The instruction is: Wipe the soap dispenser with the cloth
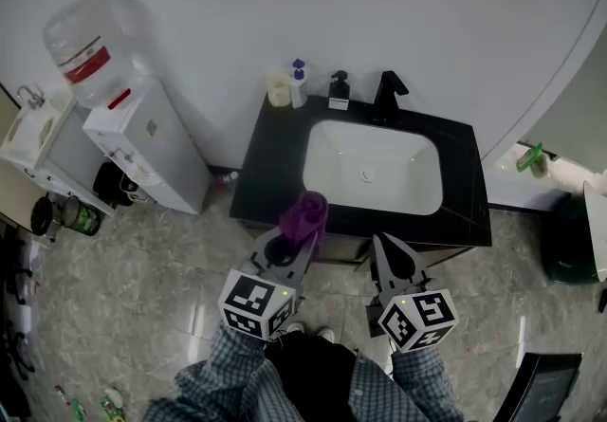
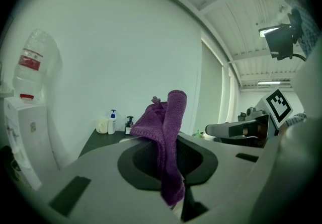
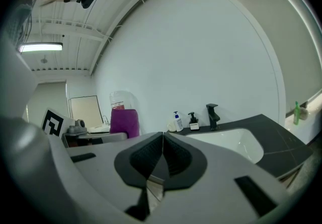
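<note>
Left gripper view: my left gripper (image 2: 166, 142) pinches the soft, light cloth (image 2: 171, 112); my right gripper (image 3: 162, 137) is closed, empty. The soap dispenser (image 1: 339, 90), at the back of the surface (image 1: 275, 155), looks tippy; better I hold its body.

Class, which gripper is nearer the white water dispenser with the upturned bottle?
Left. The left gripper with purple cloth is right of the water dispenser; the right gripper lies farther right.

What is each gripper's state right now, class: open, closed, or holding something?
Left gripper: closed on the purple cloth.
Right gripper: closed, jaws together, holding nothing.
</note>
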Tool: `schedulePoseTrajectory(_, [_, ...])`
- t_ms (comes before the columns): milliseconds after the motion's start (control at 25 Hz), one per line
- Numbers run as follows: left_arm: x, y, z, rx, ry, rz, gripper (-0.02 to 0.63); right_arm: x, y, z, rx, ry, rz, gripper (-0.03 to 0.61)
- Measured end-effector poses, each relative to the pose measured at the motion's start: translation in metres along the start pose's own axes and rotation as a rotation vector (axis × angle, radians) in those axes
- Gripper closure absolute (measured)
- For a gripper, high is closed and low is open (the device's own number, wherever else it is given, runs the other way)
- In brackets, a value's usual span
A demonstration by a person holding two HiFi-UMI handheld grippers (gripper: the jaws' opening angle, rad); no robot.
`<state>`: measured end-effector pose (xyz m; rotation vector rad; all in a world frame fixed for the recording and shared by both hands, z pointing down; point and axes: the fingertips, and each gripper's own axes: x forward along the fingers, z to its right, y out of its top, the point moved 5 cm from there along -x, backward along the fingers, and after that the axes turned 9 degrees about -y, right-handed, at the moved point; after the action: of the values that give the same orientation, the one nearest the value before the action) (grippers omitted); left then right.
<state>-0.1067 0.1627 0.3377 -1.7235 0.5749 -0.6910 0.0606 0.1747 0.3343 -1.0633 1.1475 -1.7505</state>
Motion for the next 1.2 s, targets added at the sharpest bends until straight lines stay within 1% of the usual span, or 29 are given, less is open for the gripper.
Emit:
schedulePoseTrajectory(120, [-0.001,0.001,-0.006,-0.011,-0.002,0.007,0.557,0.006,0.001,-0.006,-0.005,0.007,0.000,0.560])
schedulePoseTrajectory(320, [-0.001,0.002,-0.010,-0.005,-0.008,0.013,0.557,0.012,0.002,-0.011,-0.011,0.011,0.002,0.560])
schedulePoseTrajectory(960, [0.000,0.001,-0.008,0.002,-0.031,0.000,0.555,0.011,0.001,-0.013,-0.025,0.008,-0.002,0.560])
schedulePoseTrajectory(1200, [0.003,0.003,-0.004,-0.001,-0.032,0.008,0.557,0.010,0.001,-0.012,-0.022,0.007,-0.002,0.560])
